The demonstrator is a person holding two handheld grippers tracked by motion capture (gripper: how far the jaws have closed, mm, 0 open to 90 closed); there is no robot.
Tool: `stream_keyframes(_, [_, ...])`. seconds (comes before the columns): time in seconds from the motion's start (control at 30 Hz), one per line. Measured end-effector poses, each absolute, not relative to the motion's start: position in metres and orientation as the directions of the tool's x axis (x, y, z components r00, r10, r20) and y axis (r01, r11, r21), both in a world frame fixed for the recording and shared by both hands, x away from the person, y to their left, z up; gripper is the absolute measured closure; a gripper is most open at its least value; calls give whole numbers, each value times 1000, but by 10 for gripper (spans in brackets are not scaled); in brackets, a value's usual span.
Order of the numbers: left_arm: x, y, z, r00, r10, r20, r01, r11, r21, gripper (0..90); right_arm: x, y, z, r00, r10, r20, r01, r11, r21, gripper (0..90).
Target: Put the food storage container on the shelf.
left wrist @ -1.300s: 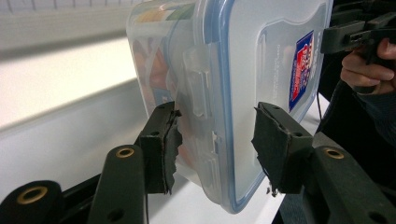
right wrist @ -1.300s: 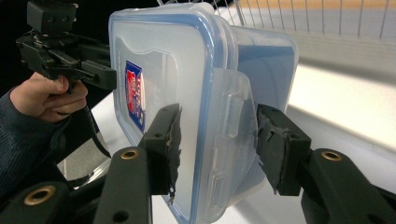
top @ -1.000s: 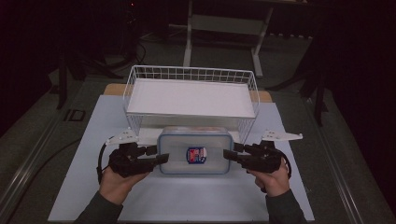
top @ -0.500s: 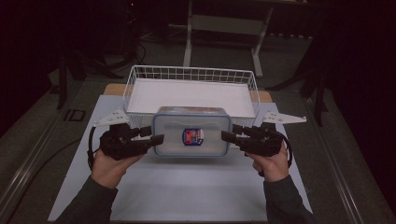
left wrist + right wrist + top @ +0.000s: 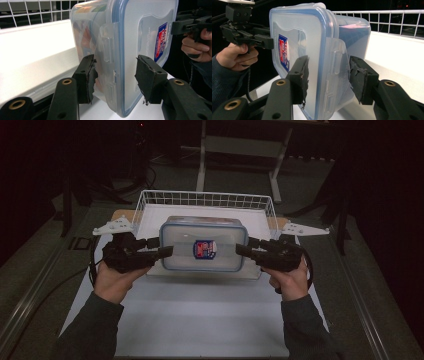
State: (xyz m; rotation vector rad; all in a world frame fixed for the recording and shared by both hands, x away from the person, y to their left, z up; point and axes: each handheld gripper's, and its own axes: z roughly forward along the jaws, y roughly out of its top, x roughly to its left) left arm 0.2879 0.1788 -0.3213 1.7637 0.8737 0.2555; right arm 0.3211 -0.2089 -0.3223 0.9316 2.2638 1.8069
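Observation:
A clear plastic container [image 5: 202, 250] with a blue-rimmed lid and a red-and-blue sticker hangs in the air, lid toward the camera. My left gripper [image 5: 165, 252] is shut on its left end and my right gripper [image 5: 242, 251] on its right end. In the left gripper view the pads [image 5: 90, 75] clamp the container [image 5: 140, 32] across its lid latch. The right gripper view shows the same kind of grip [image 5: 328, 65] on the other end of the container [image 5: 307, 37]. The container hovers in front of the near wall of the white wire basket [image 5: 205, 197].
The wire basket [image 5: 32, 10] has a white floor and stands at the back of a white mat [image 5: 200, 320]. Dark floor, cables and a metal stand [image 5: 240, 150] lie beyond the table. A grey strip [image 5: 30, 285] runs along the left side.
Both grippers have lifted the container off the mat and carried it up and a little toward the basket. The grips look unchanged.

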Motion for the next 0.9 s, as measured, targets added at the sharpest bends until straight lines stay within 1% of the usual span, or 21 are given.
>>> stream_keyframes(0.37, [304, 180, -314, 706, 672, -226, 401, -115, 909, 505, 338, -206, -312, -807, 528, 266, 368, 98, 925, 506])
stream_keyframes(0.67, [316, 176, -303, 713, 678, -179, 358, -133, 924, 504, 349, -208, -304, -808, 533, 251, 341, 76, 937, 501])
stream_keyframes(0.9, [335, 177, -305, 700, 681, -214, 391, -115, 913, 503, 365, -206, -305, -788, 551, 274, 368, 66, 927, 494])
